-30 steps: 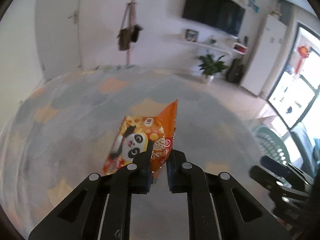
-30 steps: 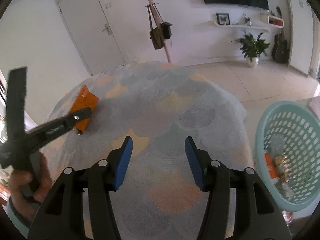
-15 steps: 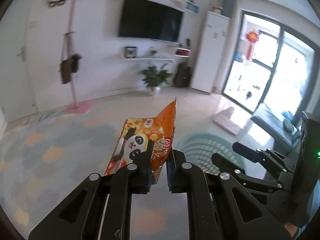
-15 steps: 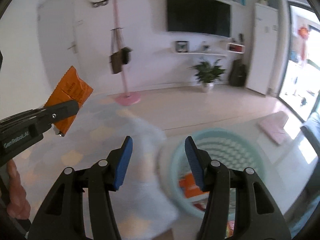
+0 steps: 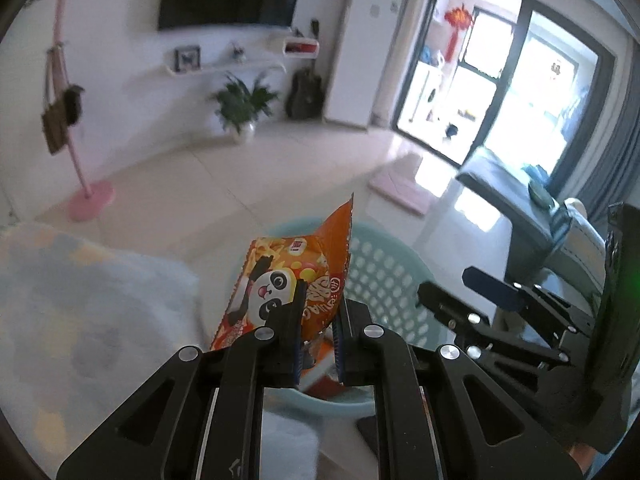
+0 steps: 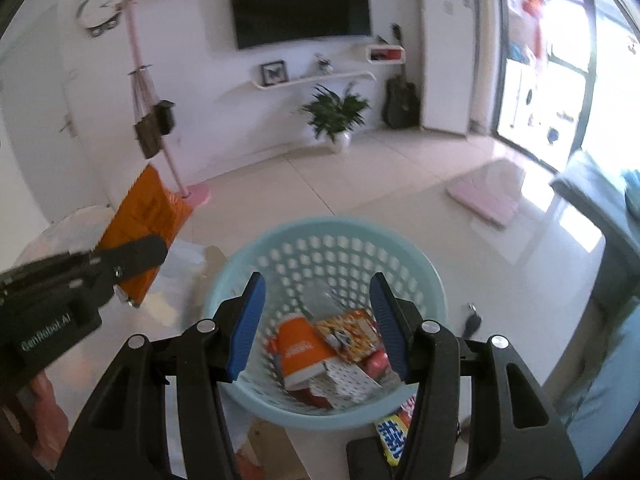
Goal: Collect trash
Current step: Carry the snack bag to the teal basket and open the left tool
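Through the left wrist view, we are pinching an orange snack bag [image 5: 288, 284] with a panda printed on it between the closed fingers of the left hand-held gripper [image 5: 318, 320], holding it upright over the near side of a pale teal perforated basket [image 5: 384, 264]. The bag's torn top corner is pointing up. A patterned rug [image 5: 80, 300] is lying to the left on the tiled floor [image 5: 240, 184], and the right hand-held gripper [image 5: 472, 292] is showing at the right edge (dark, partly cut off).

Through the right wrist view, we are hovering the right hand-held gripper [image 6: 318, 320] directly above the basket [image 6: 424, 264], its blue-padded fingers [image 6: 246, 324] standing wide apart and gripping nothing. Inside the basket we are seeing several wrappers already lying at the bottom, among them an orange-and-white pack [image 6: 302, 356] and a panda-printed one [image 6: 352, 334]. The left hand-held gripper [image 6: 132, 258] is reaching in from the left with the orange snack bag [image 6: 144, 220] clamped in it, hanging just left of the basket's rim. A blue-and-yellow wrapper [image 6: 394, 436] is lying on the floor [image 6: 360, 192] beside the basket.
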Action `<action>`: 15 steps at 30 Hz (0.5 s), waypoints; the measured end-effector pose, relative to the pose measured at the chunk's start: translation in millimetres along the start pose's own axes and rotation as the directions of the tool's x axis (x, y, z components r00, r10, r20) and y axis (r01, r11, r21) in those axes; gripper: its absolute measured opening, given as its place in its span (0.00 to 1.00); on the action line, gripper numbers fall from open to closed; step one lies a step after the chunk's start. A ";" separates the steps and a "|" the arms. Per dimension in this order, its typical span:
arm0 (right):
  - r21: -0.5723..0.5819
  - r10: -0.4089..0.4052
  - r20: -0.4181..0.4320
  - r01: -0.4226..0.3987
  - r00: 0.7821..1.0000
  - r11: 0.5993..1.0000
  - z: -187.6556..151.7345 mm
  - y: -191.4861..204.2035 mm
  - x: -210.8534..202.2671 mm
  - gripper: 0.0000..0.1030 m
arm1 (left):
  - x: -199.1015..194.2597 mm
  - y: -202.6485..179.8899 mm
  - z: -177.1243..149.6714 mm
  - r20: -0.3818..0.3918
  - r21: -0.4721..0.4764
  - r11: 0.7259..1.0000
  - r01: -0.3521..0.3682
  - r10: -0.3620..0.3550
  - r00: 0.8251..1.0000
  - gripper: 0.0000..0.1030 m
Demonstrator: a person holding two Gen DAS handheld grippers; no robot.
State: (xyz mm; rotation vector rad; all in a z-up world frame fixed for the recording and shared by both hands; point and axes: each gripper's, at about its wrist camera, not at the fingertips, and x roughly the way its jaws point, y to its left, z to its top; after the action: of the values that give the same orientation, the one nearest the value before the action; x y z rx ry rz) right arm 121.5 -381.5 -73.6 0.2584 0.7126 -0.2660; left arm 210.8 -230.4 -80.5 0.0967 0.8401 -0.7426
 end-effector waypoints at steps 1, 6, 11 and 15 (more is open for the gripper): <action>0.016 -0.002 -0.012 0.002 1.000 1.000 -1.3 -6.2 4.0 0.49 | 6.3 1.4 -1.5 -0.017 -0.007 1.000 0.012 -0.012 1.000 0.09; 0.056 -0.014 -0.044 0.016 0.999 0.998 -7.6 -23.7 14.4 0.49 | 36.8 11.2 -6.2 -0.105 -0.054 0.996 0.065 -0.070 0.992 0.10; 0.077 -0.010 -0.057 0.014 0.998 0.997 -13.9 -32.0 19.5 0.49 | 51.3 17.4 -14.1 -0.140 -0.047 0.997 0.069 -0.075 0.987 0.10; 0.089 0.001 -0.066 0.005 0.998 0.996 -16.2 -32.6 22.6 0.49 | 50.2 13.6 -16.0 -0.136 -0.047 0.997 0.060 -0.066 0.988 0.28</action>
State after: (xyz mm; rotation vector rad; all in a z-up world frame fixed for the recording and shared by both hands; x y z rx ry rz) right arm 117.5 -410.2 -105.1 0.3531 0.7671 -0.2929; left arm 231.0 -242.6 -129.6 0.0840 0.9940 -0.7837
